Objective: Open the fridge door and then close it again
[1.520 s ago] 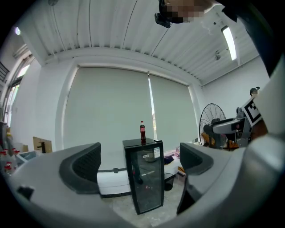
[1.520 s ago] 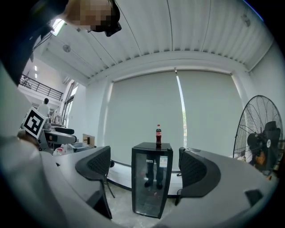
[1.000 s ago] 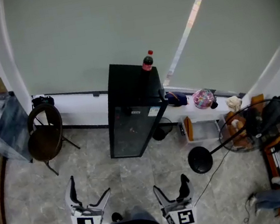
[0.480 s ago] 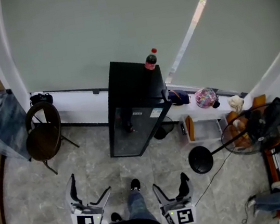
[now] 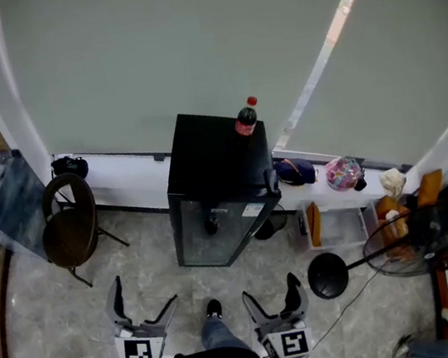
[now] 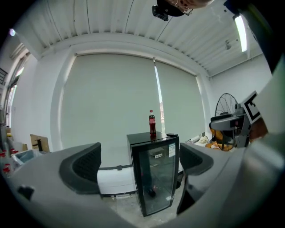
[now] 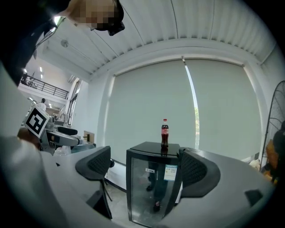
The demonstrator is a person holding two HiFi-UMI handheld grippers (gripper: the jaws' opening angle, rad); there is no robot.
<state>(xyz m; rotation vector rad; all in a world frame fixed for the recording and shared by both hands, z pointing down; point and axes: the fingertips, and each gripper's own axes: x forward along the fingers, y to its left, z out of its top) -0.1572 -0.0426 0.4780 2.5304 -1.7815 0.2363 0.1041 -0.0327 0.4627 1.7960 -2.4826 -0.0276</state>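
A small black fridge [image 5: 213, 192] with a glass door [image 5: 216, 234] stands shut against the back wall, and a cola bottle [image 5: 245, 118] stands on its top. Both gripper views look straight at the fridge [image 6: 153, 171] [image 7: 153, 185] from some way off. My left gripper [image 5: 143, 309] and right gripper [image 5: 270, 296] are held low near my body, both open and empty, well short of the door. A dark handle [image 5: 270, 182] runs along the door's right edge.
A round-backed chair [image 5: 69, 222] stands left of the fridge, with a grey bin [image 5: 5, 204] beyond it. A standing fan [image 5: 403, 242] with its round base [image 5: 328, 275] is on the floor to the right. A low white shelf [image 5: 335, 190] holds bags and small items.
I have stepped forward: the fridge sits lower and nearer in the head view. A shoe now shows between the grippers. Both grippers keep their open pose.
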